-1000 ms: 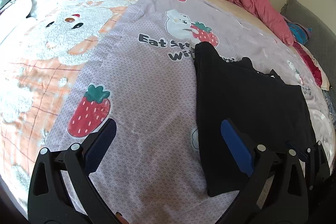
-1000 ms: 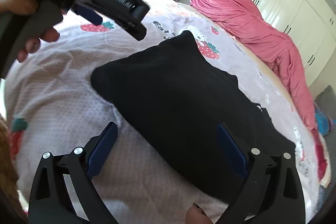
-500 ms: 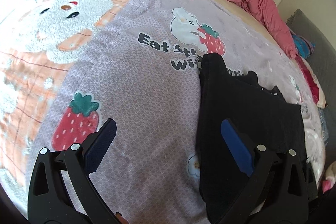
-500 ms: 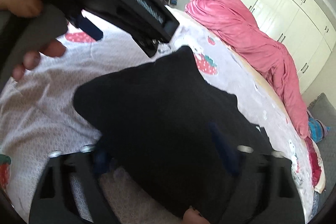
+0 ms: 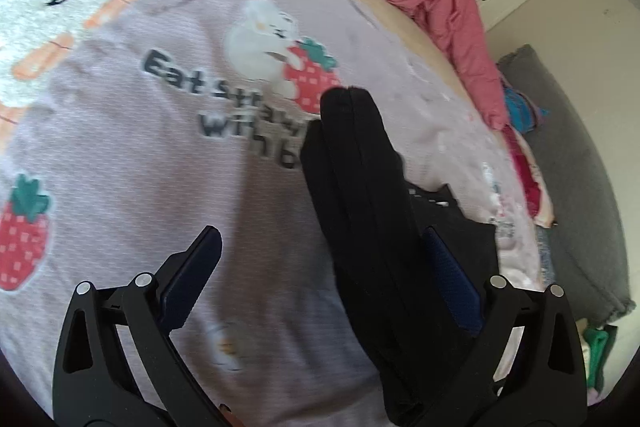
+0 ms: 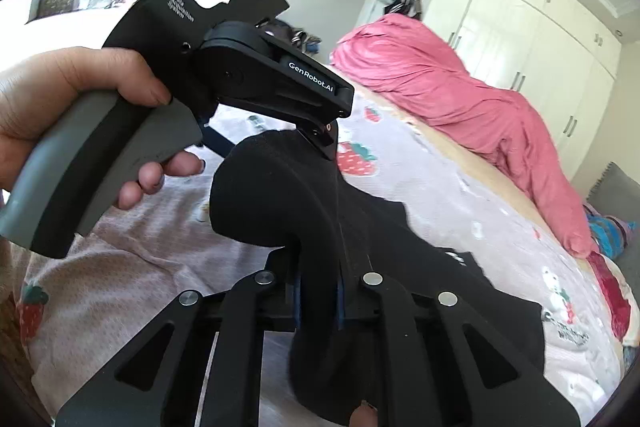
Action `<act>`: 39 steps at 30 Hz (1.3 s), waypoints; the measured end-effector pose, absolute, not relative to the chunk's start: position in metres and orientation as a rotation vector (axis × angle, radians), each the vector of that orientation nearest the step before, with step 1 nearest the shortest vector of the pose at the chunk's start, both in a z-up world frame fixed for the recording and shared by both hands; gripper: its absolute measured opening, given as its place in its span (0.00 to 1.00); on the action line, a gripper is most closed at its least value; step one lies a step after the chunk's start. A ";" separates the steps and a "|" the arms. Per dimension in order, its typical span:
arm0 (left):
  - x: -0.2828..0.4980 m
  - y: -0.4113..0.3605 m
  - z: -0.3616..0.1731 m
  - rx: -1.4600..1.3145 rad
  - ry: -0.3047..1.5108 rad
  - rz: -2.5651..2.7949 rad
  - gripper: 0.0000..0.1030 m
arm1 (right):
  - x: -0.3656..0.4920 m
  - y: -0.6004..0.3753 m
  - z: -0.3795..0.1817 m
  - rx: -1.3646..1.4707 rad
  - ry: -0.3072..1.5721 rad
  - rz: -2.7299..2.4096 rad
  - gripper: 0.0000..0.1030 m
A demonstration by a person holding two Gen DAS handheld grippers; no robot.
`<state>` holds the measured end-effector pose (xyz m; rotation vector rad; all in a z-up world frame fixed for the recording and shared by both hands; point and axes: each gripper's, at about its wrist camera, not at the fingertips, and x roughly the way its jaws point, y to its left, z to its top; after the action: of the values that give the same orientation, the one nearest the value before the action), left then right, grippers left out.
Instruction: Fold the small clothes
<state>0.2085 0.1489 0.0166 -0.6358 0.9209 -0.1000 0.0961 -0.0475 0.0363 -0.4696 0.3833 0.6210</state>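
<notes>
Black garment (image 6: 280, 203) pinched at its edge by the just-closed right claw (image 6: 318, 301) — to be lifted evenly, folded across — left claw (image 5: 320, 283) spread, hovering.

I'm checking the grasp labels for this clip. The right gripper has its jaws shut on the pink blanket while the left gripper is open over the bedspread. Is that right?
Not quite. The right gripper has just closed its jaws on the black garment, not the pink blanket, which lies untouched further up the bed, as the right wrist view shows. The left gripper is indeed open over the bedspread.
</notes>
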 end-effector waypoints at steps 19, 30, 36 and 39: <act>0.250 -0.029 0.066 -0.531 0.837 -0.352 0.33 | 0.105 -0.199 0.045 -0.071 0.427 0.401 0.08; 0.293 -0.115 0.029 -0.453 0.978 -0.353 0.33 | 0.126 -0.275 0.013 0.204 0.597 0.338 0.08; 0.300 -0.144 0.009 -0.428 1.026 -0.341 0.44 | 0.135 -0.298 -0.014 0.316 0.726 0.358 0.10; 0.296 -0.147 0.013 -0.457 1.018 -0.397 0.67 | 0.138 -0.309 -0.022 0.378 0.772 0.351 0.17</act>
<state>0.2957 -0.1473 0.0127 -0.4568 1.0178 -0.3966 0.1384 -0.3094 -0.0224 0.3778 0.7723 0.3507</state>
